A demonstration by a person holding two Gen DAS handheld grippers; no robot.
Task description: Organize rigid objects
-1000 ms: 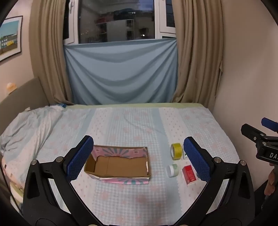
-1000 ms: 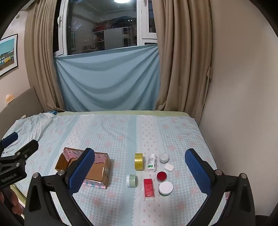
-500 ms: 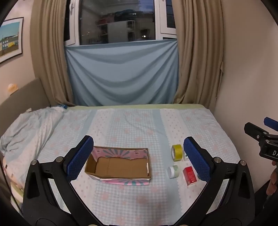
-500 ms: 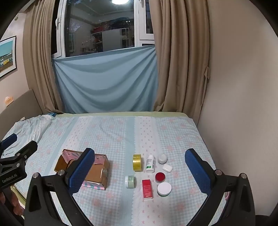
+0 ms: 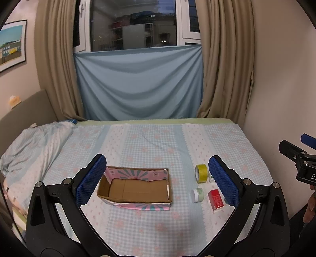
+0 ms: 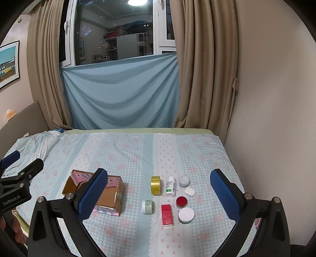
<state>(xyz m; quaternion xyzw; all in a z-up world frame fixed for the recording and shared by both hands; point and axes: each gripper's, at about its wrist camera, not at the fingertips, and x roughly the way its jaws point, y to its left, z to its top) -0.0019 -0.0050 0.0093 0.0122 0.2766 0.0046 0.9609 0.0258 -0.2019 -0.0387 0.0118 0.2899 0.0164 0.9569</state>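
Left gripper (image 5: 157, 180) fingers spread wide, holding nothing, above bed (image 5: 158, 142); cardboard box (image 5: 136, 188) between them. Right gripper (image 6: 159, 194) likewise wide apart, bare; yellow tape roll (image 6: 155, 185), white bottle (image 6: 171, 186), red box (image 6: 167, 215), jars between fingers, box left.

Both handheld cameras have drifted slightly over the last second; nothing on the bed has been moved. In the right wrist view, the cardboard box (image 6: 94, 192), the yellow tape roll (image 6: 155, 185) and the red box (image 6: 167, 214) all sit a little lower in the picture than before, and more of the ceiling light's reflection (image 6: 136, 2) shows in the window. In the left wrist view, the right gripper (image 5: 302, 158) at the right edge appears slightly lower and further right.
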